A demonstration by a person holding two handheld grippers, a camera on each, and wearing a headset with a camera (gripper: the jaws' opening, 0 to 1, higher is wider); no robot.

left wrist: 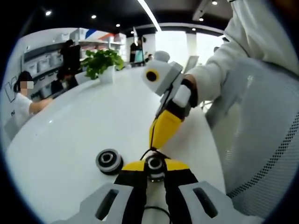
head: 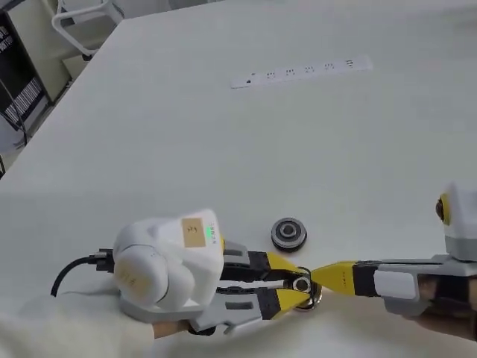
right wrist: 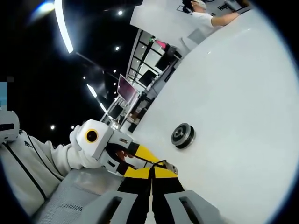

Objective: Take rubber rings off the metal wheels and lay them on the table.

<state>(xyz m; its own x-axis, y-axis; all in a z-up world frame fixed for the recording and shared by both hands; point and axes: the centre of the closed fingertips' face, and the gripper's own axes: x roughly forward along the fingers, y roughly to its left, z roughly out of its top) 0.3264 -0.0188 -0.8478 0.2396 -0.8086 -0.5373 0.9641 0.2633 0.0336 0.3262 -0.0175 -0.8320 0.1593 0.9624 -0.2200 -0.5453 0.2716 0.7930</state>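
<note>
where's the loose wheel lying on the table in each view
head view: loose wheel low centre, just above the yellow jaws
left gripper view: loose wheel lower left of centre
right gripper view: loose wheel just right of centre
shared landmark: clamped wheel between yellow jaws, beside it

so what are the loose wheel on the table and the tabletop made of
Loose wheel: looks like metal, with a shiny grey centre that catches glints; the matt black outside is probably rubber. Tabletop: smooth, white and faintly glossy, likely laminate or painted board, but the look leaves it open.
</note>
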